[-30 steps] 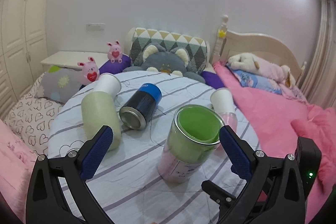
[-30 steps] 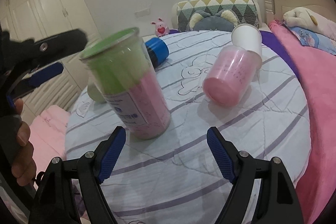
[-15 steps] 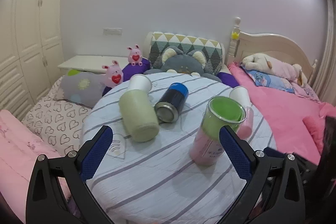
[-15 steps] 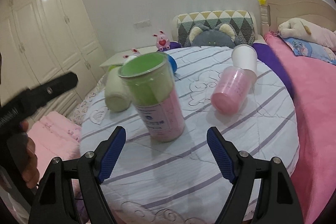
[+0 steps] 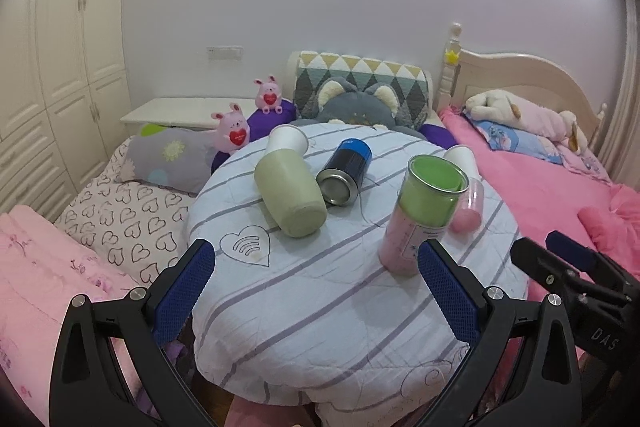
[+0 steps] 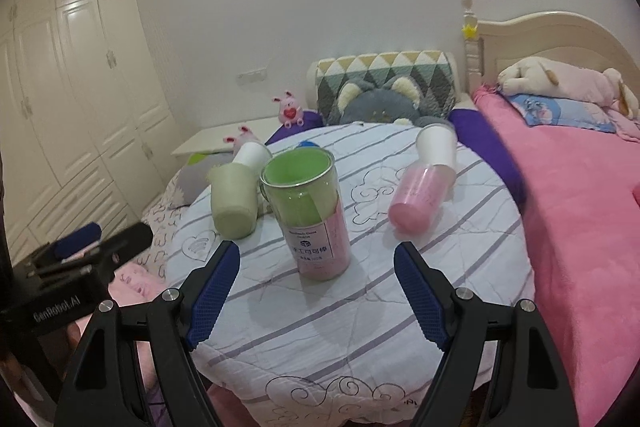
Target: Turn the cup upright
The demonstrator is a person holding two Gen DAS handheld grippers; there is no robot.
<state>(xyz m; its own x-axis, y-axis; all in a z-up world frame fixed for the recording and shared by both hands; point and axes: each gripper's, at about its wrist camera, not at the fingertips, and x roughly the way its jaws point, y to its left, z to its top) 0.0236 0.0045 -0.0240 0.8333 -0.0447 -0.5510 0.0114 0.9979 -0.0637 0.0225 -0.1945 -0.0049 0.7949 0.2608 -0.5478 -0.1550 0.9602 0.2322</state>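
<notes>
A clear cup with green and pink inside (image 5: 422, 215) (image 6: 310, 215) stands upright on the round table (image 5: 320, 307) (image 6: 320, 327). A pale green cup (image 5: 290, 197) (image 6: 234, 203), a dark blue can (image 5: 345, 171) and a pink cup (image 5: 468, 211) (image 6: 420, 203) lie on their sides. Two white paper cups (image 5: 286, 139) (image 6: 437, 145) lie at their far ends. My left gripper (image 5: 316, 291) is open and empty, short of the table's near edge. My right gripper (image 6: 316, 287) is open and empty, just before the upright cup.
The table has a white cloth with grey stripes. A pink bed (image 5: 560, 195) (image 6: 580, 187) runs along the right. Pillows and plush toys (image 5: 352, 103) sit behind the table. White wardrobes (image 6: 80, 87) stand at the left. The other gripper shows at each view's edge (image 5: 572, 279) (image 6: 72, 267).
Both grippers have pulled back from the table and away from the upright cup, which now stands free. The cups look smaller and farther off. Both stay open.
</notes>
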